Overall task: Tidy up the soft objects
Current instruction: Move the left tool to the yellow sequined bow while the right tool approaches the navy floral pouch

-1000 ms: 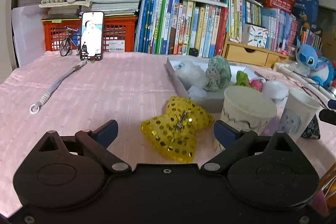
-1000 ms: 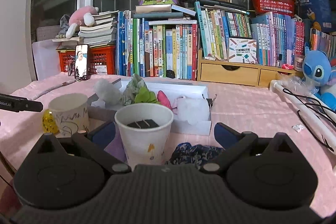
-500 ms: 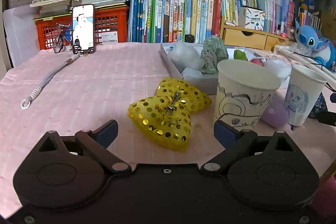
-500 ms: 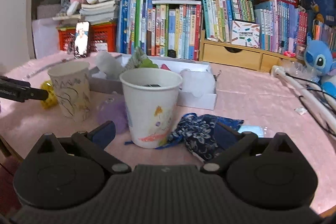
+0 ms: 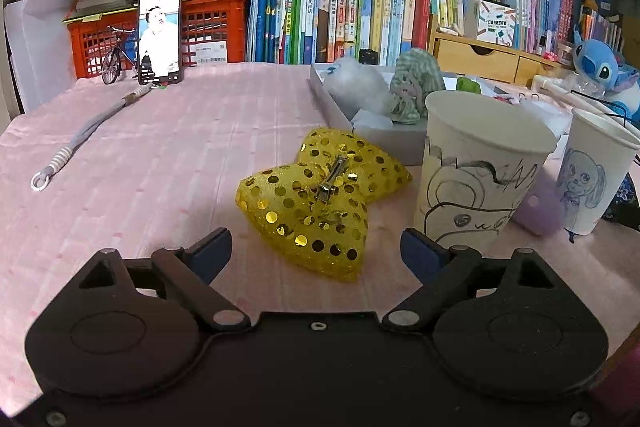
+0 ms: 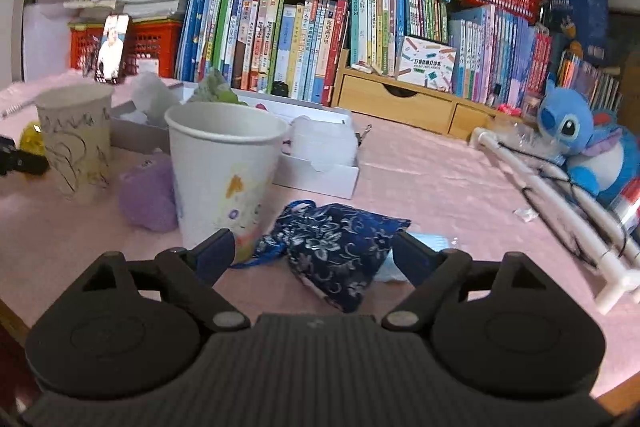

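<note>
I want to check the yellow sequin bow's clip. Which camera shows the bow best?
The left wrist view: the bow lies whole and unobstructed, clip facing up. The right wrist view shows only a yellow sliver behind the scribbled cup.

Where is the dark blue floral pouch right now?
In the right wrist view, the floral pouch lies on the pink tablecloth, just right of the nearer paper cup.

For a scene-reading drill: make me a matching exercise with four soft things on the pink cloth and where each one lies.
Things:
1. yellow sequin bow
2. blue floral pouch
3. purple soft lump
4. green checked soft toy

Places:
A. between the two paper cups
B. inside the white tray
C. before the left gripper
D. before the right gripper

Pairs: 1-C, 2-D, 3-A, 4-B
</note>
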A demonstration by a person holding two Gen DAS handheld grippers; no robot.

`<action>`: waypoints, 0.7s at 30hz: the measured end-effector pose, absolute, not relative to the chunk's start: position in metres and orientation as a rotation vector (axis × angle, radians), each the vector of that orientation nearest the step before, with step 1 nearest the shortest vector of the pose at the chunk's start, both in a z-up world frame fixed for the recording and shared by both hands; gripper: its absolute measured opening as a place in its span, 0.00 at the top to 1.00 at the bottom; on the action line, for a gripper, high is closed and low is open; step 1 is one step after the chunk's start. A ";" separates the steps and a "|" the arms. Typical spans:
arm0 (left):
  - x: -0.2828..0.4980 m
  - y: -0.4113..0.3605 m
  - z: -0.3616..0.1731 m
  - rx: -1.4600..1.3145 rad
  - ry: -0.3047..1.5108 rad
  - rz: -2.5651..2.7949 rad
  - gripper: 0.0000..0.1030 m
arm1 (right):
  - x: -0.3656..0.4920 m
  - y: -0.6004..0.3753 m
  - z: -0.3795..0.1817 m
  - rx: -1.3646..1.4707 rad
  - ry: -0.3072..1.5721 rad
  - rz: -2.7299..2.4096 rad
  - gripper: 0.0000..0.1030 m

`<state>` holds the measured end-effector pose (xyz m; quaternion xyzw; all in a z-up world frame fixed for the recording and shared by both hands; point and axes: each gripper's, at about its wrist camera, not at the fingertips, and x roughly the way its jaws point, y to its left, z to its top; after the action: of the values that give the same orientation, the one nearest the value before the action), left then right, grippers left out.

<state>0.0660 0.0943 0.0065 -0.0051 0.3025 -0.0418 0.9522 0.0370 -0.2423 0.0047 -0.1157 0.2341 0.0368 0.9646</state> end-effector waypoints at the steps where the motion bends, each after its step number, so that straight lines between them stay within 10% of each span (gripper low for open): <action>1: 0.066 0.094 0.006 -0.008 0.615 -0.084 0.13 | 0.037 -0.241 0.003 -0.252 0.472 0.068 0.11; 21: 0.079 0.085 0.002 0.009 0.595 -0.021 0.26 | 0.055 -0.236 -0.009 -0.325 0.491 0.028 0.19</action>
<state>0.0795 0.0851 0.0024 0.0047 0.2932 -0.0104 0.9560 0.0554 -0.2365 -0.0088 -0.1603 0.2420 0.0139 0.9568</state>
